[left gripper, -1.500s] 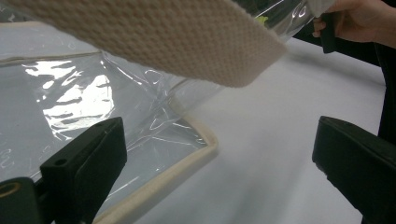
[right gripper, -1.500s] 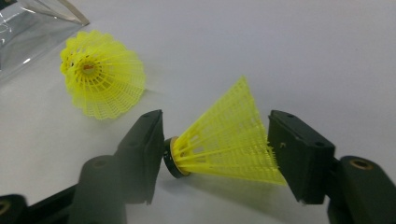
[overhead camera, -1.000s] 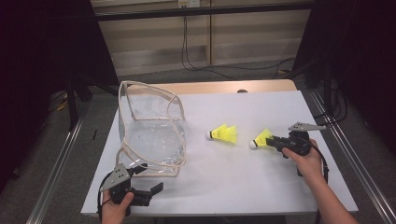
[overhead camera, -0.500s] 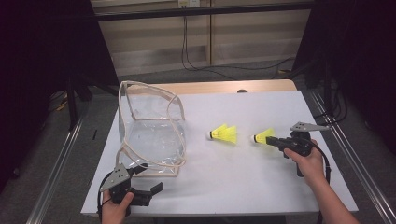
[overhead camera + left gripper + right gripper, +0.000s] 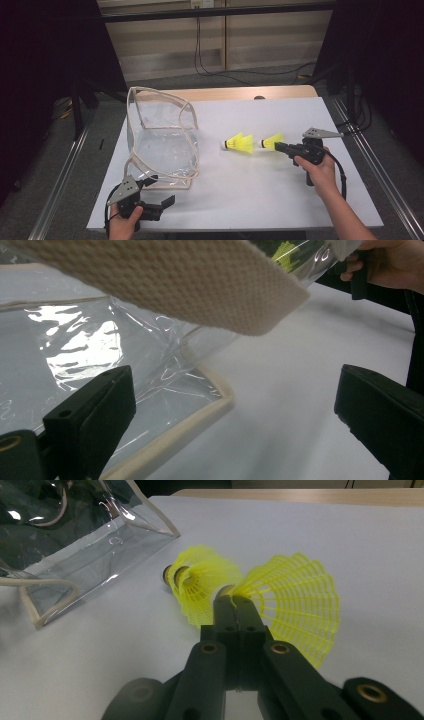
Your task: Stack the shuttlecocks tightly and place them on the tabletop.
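Observation:
My right gripper (image 5: 276,145) is shut on a yellow shuttlecock (image 5: 272,141), pinching it near the cork end; its net skirt (image 5: 295,600) fans out to the right of the closed jaws (image 5: 233,600). Just beyond lie two more yellow shuttlecocks (image 5: 239,143), nested one in the other (image 5: 200,580) on the white table. A clear plastic bag with beige trim (image 5: 160,145) stands at the left. My left gripper (image 5: 159,191) is open at the bag's near corner (image 5: 220,400); the corner lies between its wide jaws (image 5: 235,405), apart from both.
A beige woven strap (image 5: 175,285) of the bag hangs across the top of the left gripper view. The white table top (image 5: 250,200) ends close to both hands at the front edge. Metal rails (image 5: 65,170) run along both sides of the table.
The right gripper's shuttlecock has come up slightly and levelled out, shifting a little toward the nested pair. The left gripper and the bag have stayed put.

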